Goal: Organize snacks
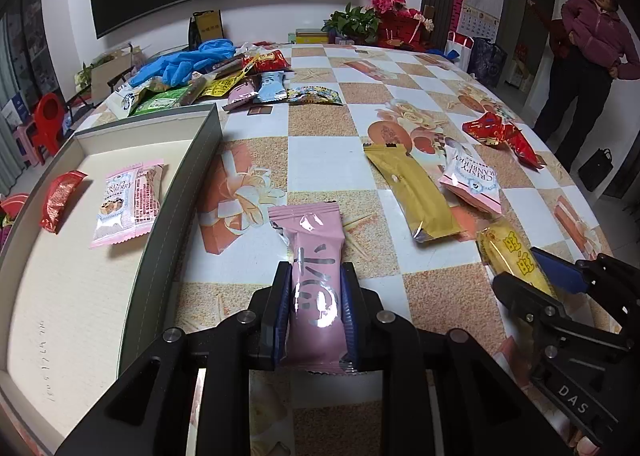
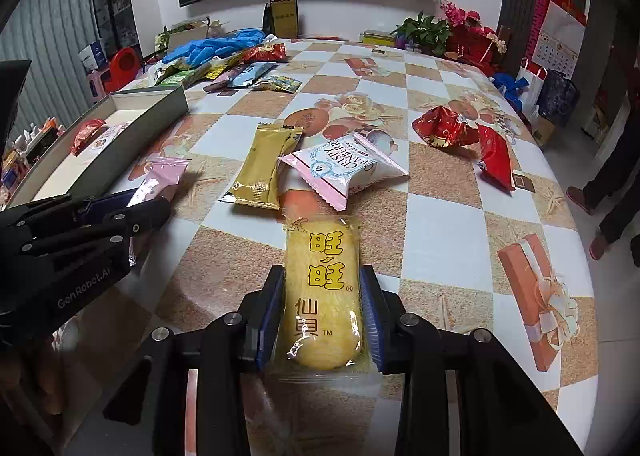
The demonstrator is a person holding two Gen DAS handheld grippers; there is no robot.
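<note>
Now the left gripper (image 1: 316, 296) is clamped on 1 pink snack packet (image 1: 314, 256); at 3 o'clock, the right gripper (image 2: 322, 296) is clamped on 1 yellow rice cracker (image 2: 322, 296).

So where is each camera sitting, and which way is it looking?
Left wrist view: sits on the left gripper, looking forward and down across the table; its fingers squeeze a pink snack, box beside it.
Right wrist view: sits on the right gripper, same direction; its fingers squeeze a yellow snack.
Both show the gold packet, the box, and each other's gripper.
</note>
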